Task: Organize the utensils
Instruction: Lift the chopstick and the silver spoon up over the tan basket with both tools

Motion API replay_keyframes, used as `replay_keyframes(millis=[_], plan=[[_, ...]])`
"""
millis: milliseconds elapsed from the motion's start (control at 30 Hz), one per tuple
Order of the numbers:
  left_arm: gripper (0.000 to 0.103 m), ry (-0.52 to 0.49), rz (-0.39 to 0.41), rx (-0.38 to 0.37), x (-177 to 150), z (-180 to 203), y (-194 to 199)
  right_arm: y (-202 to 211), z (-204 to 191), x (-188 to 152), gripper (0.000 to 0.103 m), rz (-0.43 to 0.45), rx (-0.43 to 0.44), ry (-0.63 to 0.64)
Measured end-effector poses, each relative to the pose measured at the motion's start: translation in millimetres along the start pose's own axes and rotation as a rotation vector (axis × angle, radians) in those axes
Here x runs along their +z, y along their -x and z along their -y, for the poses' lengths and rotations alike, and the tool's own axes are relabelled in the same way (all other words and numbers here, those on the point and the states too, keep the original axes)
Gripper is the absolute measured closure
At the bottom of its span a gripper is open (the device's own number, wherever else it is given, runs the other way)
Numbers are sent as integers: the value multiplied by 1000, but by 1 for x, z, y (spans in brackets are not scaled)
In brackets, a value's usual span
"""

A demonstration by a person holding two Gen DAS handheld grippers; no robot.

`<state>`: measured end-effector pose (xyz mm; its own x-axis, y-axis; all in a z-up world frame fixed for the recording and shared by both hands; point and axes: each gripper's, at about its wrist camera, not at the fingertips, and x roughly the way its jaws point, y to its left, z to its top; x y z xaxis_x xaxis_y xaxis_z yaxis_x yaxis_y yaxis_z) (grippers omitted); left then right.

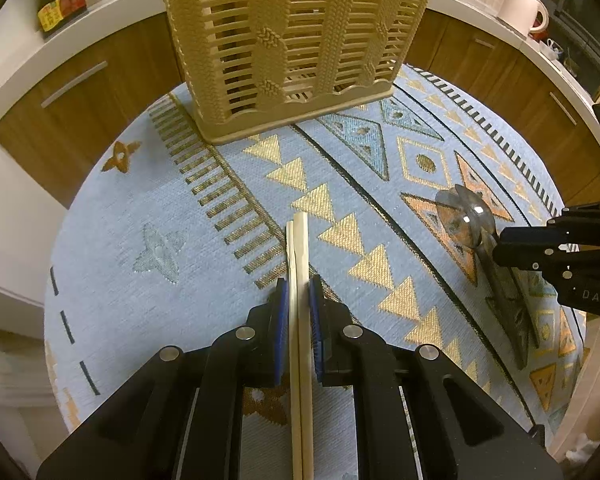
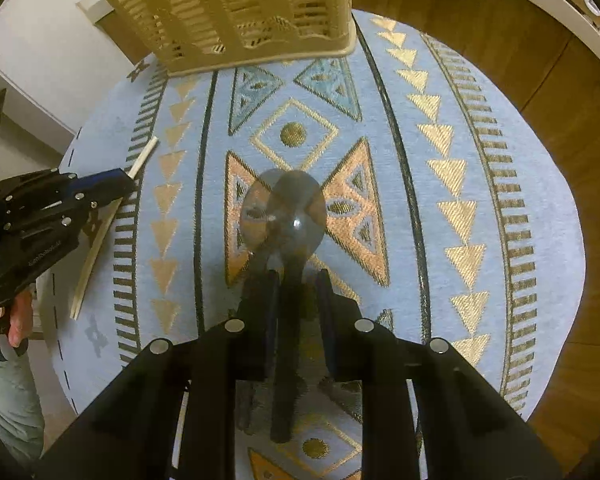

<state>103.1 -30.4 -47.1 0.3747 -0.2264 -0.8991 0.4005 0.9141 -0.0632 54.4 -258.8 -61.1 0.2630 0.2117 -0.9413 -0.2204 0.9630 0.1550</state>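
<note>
Clamping chopsticks [image 1: 300, 280] between left gripper [image 1: 299, 292] pads, right gripper [image 2: 296, 292] loosely straddling spoon [image 2: 288, 216] handle, not pressing

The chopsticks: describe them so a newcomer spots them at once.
Start at the tan slatted basket on the blue patterned cloth. Nearer than it, the left gripper holds the chopsticks: two pale, straight wooden sticks side by side, unlike the dark spoons to the right.

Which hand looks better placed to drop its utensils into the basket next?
Left, probably. Its claw is shut on the chopsticks, which point toward the basket. The right claw only straddles the spoons, apparently without a firm grip.
</note>
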Motion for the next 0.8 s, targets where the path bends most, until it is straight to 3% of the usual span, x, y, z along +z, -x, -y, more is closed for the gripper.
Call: replay_keyframes(millis=[333, 467, 567, 700, 800], plan=[[92, -65, -70, 54, 9, 12, -8, -4, -8, 16, 83, -102, -12, 35], [83, -145, -122, 88, 15, 23, -13, -4, -16, 17, 83, -111, -48, 79], [83, -147, -144, 84, 20, 23, -14, -4, -24, 17, 91, -97, -97, 108], [95, -164, -133, 96, 21, 24, -15, -1, -24, 15, 92, -73, -81, 96], [96, -128, -95, 99, 20, 22, -13, 2, -21, 16, 92, -56, -60, 83]])
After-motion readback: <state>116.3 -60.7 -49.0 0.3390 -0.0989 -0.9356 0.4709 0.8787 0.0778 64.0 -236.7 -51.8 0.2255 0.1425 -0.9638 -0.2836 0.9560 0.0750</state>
